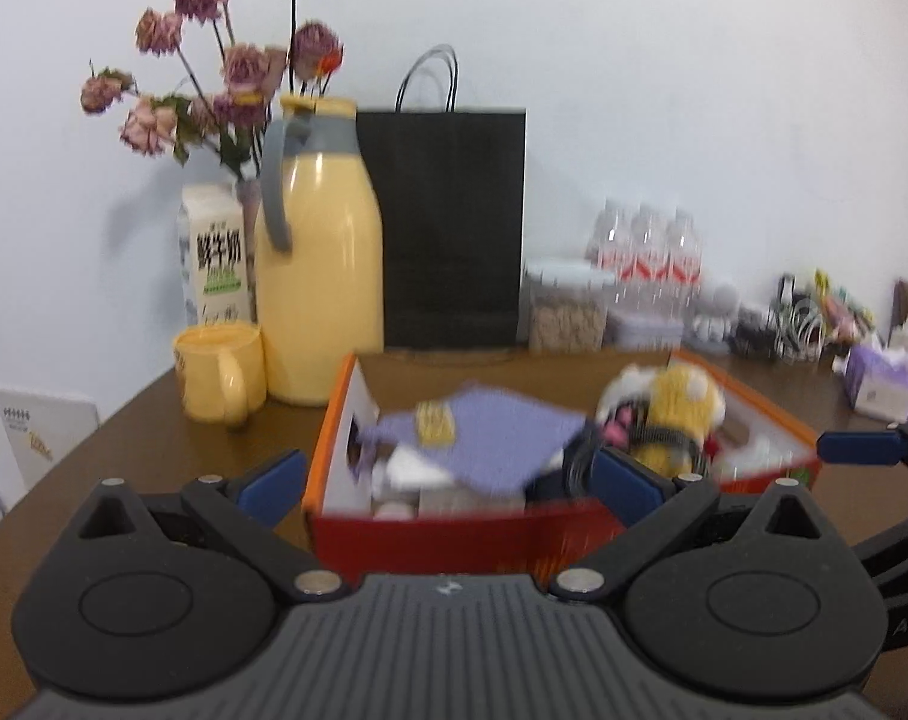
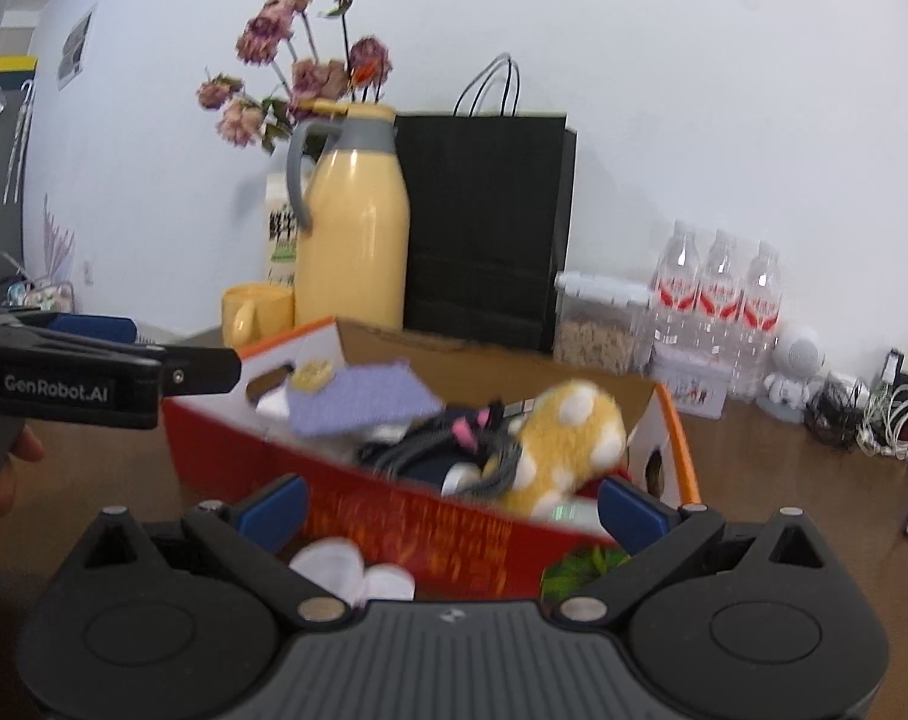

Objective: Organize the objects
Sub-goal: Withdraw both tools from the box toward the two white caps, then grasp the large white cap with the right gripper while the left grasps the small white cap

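Note:
A red and orange cardboard box point(image 1: 454, 534) point(image 2: 429, 522) stands on the brown table. It holds a purple cloth point(image 1: 484, 438) point(image 2: 363, 399), a yellow plush toy point(image 1: 676, 414) point(image 2: 568, 438), dark cables and other small items. My left gripper point(image 1: 450, 483) is open, its blue pads on either side of the box's near wall. My right gripper point(image 2: 450, 504) is open in front of the box's near wall. A white object point(image 2: 351, 567) and a green object point(image 2: 580, 567) lie just before it. The left gripper also shows in the right wrist view point(image 2: 93, 360).
A yellow thermos jug point(image 1: 315, 276) point(image 2: 351, 240), yellow mug point(image 1: 219, 372), milk carton point(image 1: 213, 252), dried flowers point(image 1: 213, 78) and black paper bag point(image 1: 454, 228) stand behind the box. A food jar point(image 1: 568, 312), water bottles point(image 2: 718, 294), a tissue pack point(image 1: 880, 378) and cables point(image 2: 874, 408) lie at the right.

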The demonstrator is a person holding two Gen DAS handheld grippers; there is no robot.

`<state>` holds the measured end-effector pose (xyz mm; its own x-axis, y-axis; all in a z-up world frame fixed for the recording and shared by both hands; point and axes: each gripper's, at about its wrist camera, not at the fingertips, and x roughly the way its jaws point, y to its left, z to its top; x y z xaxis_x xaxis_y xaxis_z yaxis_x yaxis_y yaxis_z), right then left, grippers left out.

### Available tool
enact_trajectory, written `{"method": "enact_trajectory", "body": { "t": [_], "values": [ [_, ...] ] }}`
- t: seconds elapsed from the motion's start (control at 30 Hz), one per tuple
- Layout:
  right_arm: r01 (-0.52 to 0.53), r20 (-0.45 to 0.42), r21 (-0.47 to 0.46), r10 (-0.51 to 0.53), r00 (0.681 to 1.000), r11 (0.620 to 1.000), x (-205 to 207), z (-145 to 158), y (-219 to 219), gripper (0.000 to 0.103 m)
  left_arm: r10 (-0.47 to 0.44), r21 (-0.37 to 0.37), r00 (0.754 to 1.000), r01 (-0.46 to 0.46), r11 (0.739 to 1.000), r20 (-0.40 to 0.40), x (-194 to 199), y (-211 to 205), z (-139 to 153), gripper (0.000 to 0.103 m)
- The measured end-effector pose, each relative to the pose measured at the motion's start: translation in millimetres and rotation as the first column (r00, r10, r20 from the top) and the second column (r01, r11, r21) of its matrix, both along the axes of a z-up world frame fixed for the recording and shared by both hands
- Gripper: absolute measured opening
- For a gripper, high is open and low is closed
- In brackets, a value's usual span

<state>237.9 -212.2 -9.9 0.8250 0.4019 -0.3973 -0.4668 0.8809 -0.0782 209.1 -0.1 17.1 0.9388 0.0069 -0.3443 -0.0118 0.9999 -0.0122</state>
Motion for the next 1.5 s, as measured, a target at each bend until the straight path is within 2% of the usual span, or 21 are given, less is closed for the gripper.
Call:
{"method": "enact_trajectory", "body": {
  "t": [0.13,0.33,0.6,0.67,0.73,0.83,0.93,1.0,1.07,1.13,1.23,1.5],
  "values": [
    [-0.004,-0.054,-0.027,0.003,0.999,1.000,-7,-15,-2,0.103,0.003,0.017,0.998,-0.002,1.000,-0.055,-12,4,-16,0.103],
    [-0.015,-0.116,-0.061,0.008,0.993,0.998,-10,-32,0,0.103,0.020,-0.004,0.991,-0.020,1.000,-0.130,-14,13,-32,0.103],
    [-0.026,-0.146,-0.070,0.015,0.989,0.997,-6,-38,8,0.101,0.029,-0.035,0.988,-0.034,0.999,-0.151,-10,20,-35,0.103],
    [-0.045,-0.158,-0.061,0.034,0.987,0.997,-4,-38,12,0.095,0.032,-0.046,0.989,-0.039,0.998,-0.148,-11,22,-34,0.103],
    [-0.070,-0.164,-0.062,0.059,0.985,0.996,-1,-38,20,0.095,0.035,-0.056,0.989,-0.044,0.997,-0.144,-11,24,-33,0.103],
    [-0.108,-0.161,-0.078,0.094,0.982,0.991,5,-39,36,0.082,0.036,-0.068,0.989,-0.046,0.997,-0.143,-12,26,-33,0.103],
    [-0.128,-0.172,-0.100,0.109,0.979,0.987,13,-42,51,0.079,0.030,-0.076,0.989,-0.041,0.996,-0.141,-12,28,-32,0.103],
    [-0.130,-0.165,-0.131,0.108,0.980,0.983,15,-44,59,0.070,0.025,-0.081,0.990,-0.036,0.996,-0.138,-13,28,-32,0.103],
    [-0.135,-0.169,-0.143,0.110,0.980,0.981,18,-46,65,0.051,0.023,-0.082,0.990,-0.034,0.996,-0.139,-14,28,-32,0.103],
    [-0.144,-0.168,-0.142,0.120,0.979,0.979,18,-46,68,0.039,0.022,-0.083,0.990,-0.033,0.996,-0.138,-14,28,-32,0.103],
    [-0.147,-0.144,-0.154,0.125,0.982,0.977,15,-47,70,0.039,0.021,-0.082,0.990,-0.033,0.996,-0.140,-13,28,-32,0.103],
    [-0.142,-0.118,-0.101,0.130,0.984,0.985,11,-41,59,0.039,0.026,-0.078,0.985,-0.039,0.996,-0.168,-8,28,-37,0.103]
  ]
}}
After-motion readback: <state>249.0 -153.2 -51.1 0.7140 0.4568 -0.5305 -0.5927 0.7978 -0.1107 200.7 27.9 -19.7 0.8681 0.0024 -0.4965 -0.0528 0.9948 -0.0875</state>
